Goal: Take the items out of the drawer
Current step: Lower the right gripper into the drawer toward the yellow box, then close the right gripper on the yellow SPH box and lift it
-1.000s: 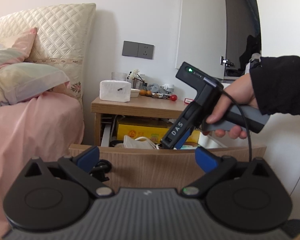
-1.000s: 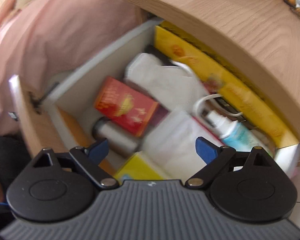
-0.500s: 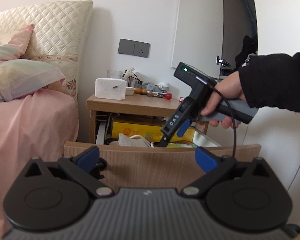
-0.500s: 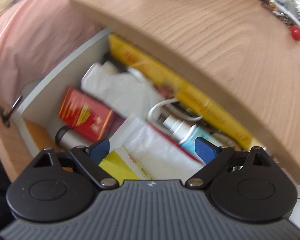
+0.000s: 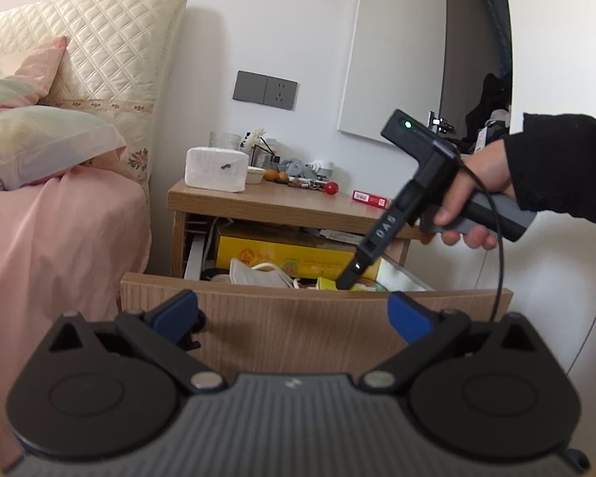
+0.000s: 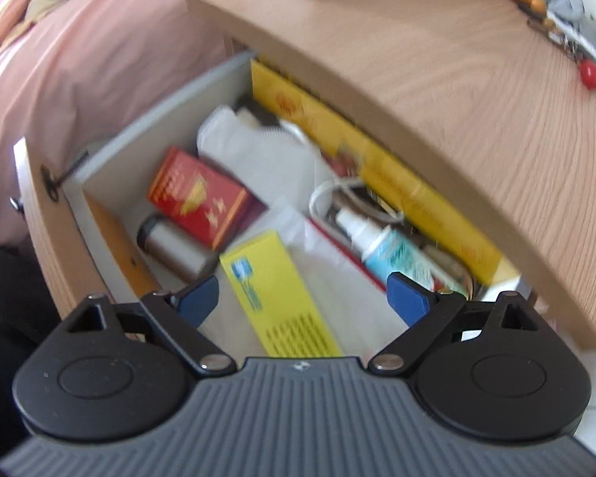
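Right now I am holding my right gripper [image 6: 302,292] low over the open drawer [image 6: 49,234] of the bedside table [image 6: 437,91], its jaws spread wide and holding nothing. Between the blue fingertips [image 6: 200,298] lies a long yellow box [image 6: 276,298], resting on a white plastic bag. Around it sit a red box [image 6: 196,196], a silver cylinder [image 6: 171,244], a white spray bottle [image 6: 389,252], a crumpled face mask [image 6: 258,151] and a wide yellow carton [image 6: 377,175] along the back.

My left gripper [image 5: 294,314] waits outside the drawer front [image 5: 298,330], jaws also apart and empty. From that side I see the right tool's tip dipping just inside the drawer rim.

The right view is smeared, so I think the yellow box is untouched, but I cannot be sure. The risks I judge: closing the jaws off-centre could skid the box on the slick bag, or a finger could snag the bag or the white cord loop [image 6: 329,194] and drag neighbours out with it.
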Demonstrator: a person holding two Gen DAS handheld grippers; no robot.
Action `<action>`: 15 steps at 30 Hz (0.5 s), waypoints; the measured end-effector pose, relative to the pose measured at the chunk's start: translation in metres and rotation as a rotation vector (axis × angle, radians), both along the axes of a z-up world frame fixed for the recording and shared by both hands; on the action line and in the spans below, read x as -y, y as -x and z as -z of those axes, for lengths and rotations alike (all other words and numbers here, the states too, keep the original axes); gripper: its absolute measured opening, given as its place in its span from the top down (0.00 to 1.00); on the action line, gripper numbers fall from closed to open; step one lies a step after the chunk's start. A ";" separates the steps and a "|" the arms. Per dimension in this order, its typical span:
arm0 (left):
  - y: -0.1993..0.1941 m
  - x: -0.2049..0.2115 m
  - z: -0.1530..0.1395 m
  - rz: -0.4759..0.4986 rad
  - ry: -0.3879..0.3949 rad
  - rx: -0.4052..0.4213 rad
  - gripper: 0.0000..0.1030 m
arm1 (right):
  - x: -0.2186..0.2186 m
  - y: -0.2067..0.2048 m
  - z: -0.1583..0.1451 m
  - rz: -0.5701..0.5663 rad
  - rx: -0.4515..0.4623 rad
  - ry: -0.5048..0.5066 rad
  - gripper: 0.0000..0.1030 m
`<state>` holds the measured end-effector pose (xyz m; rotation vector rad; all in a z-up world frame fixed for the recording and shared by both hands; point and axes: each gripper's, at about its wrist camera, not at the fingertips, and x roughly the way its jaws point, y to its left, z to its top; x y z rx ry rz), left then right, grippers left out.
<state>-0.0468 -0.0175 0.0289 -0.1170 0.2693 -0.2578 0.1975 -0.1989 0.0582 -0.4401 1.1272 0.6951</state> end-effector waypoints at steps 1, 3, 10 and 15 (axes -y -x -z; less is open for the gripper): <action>0.000 0.001 0.000 0.001 -0.001 0.000 0.00 | 0.003 -0.001 0.004 0.002 -0.012 0.005 0.21; -0.001 0.001 0.001 0.005 0.000 -0.002 0.00 | 0.006 0.003 0.010 0.004 -0.027 0.016 0.26; -0.003 0.002 0.002 0.021 0.016 -0.005 0.00 | 0.005 0.024 0.023 -0.023 -0.025 0.070 0.49; -0.003 0.003 0.002 0.019 0.009 -0.010 0.00 | 0.001 0.042 0.011 -0.035 0.026 0.107 0.57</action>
